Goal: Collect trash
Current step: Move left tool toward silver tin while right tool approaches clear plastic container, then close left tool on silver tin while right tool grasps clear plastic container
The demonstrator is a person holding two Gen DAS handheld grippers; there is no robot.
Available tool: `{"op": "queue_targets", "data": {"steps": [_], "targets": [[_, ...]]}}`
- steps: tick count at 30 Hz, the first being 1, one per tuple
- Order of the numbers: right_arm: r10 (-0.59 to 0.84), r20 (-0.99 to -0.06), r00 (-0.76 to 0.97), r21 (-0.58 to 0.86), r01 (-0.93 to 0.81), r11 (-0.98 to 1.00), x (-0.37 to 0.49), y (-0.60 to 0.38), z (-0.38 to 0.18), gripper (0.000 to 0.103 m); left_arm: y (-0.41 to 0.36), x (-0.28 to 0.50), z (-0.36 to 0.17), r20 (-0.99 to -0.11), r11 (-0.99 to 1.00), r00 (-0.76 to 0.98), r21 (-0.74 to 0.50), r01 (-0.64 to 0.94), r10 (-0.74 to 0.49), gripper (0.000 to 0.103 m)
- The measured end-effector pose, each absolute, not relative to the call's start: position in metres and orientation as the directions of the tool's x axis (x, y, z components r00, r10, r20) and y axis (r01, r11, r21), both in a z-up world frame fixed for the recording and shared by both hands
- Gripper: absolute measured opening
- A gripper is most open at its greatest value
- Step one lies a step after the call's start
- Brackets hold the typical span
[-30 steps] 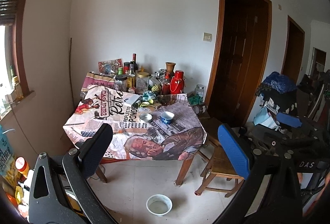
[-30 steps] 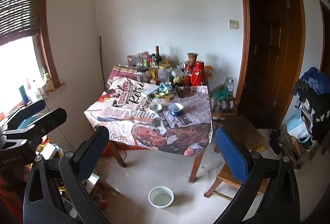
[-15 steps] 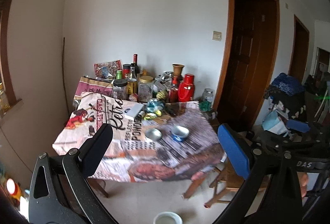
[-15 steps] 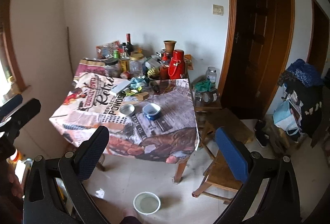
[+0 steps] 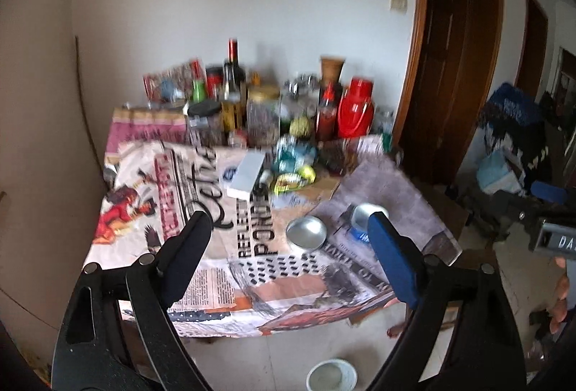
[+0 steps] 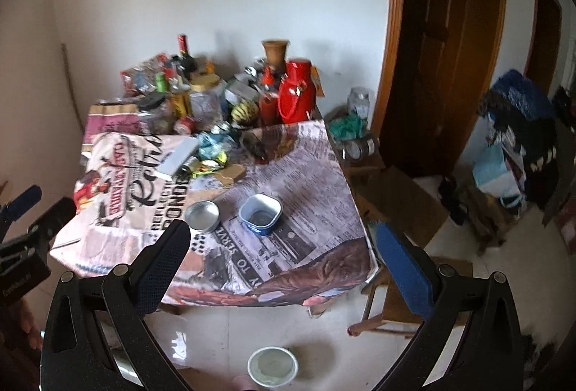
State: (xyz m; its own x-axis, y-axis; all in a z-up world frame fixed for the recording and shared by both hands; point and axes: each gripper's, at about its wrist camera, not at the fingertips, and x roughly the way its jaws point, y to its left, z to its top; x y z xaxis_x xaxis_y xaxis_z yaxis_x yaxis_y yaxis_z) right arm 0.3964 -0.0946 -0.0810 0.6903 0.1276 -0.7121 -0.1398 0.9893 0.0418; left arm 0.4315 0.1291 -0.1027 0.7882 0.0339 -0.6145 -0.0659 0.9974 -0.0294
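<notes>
Printed tablecloth (image 5: 216, 211) nearer, left gripper (image 5: 288, 229) spread

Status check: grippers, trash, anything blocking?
Left gripper and right gripper open, empty. Crumpled wrappers untouched mid-table. Round tin and blue bowl sit in front of them.

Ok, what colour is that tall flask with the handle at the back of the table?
Red; the flask shows best in the right wrist view.

Printed tablecloth (image 6: 288, 175) matt; round metal tin (image 6: 202, 215) dull silver; red plastic thermos (image 6: 297, 95) glossy; floor tiles (image 6: 223, 329) shiny; door frame (image 6: 390, 31) varnished wood
</notes>
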Motion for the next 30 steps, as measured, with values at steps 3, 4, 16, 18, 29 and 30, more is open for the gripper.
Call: {"op": "queue_targets", "data": {"steps": [3,4,16,18,29,30], "targets": [[0.103,-0.767,0.634,0.051,-0.1,0.994,0.424,-0.092,-0.105,0.102,0.138,0.465,-0.135,-0.695,0.996,0.718,-0.033,-0.083,0.037,0.089],[0.1,-0.783,0.614,0.056,-0.09,0.994,0.432,-0.093,-0.114,0.102,0.139,0.472,-0.143,-0.715,0.995,0.699,-0.037,-0.09,0.037,0.089],[0.141,-0.884,0.446,0.081,-0.149,0.985,0.522,-0.084,-0.189,0.1,0.142,0.554,-0.229,-0.868,0.979,0.496,-0.09,-0.181,0.012,0.089],[0.158,-0.9,0.406,0.091,-0.178,0.98,0.538,-0.083,-0.201,0.094,0.143,0.566,-0.239,-0.883,0.972,0.47,-0.094,-0.215,0.018,0.089],[0.268,-0.956,0.115,0.228,-0.279,0.933,0.591,-0.078,-0.264,0.044,0.152,0.609,-0.285,-0.935,0.936,0.355,-0.109,-0.336,0.019,0.049],[0.275,-0.956,0.1,0.237,-0.286,0.928,0.593,-0.076,-0.267,0.04,0.153,0.612,-0.289,-0.938,0.931,0.347,-0.117,-0.347,0.011,0.046]]}}
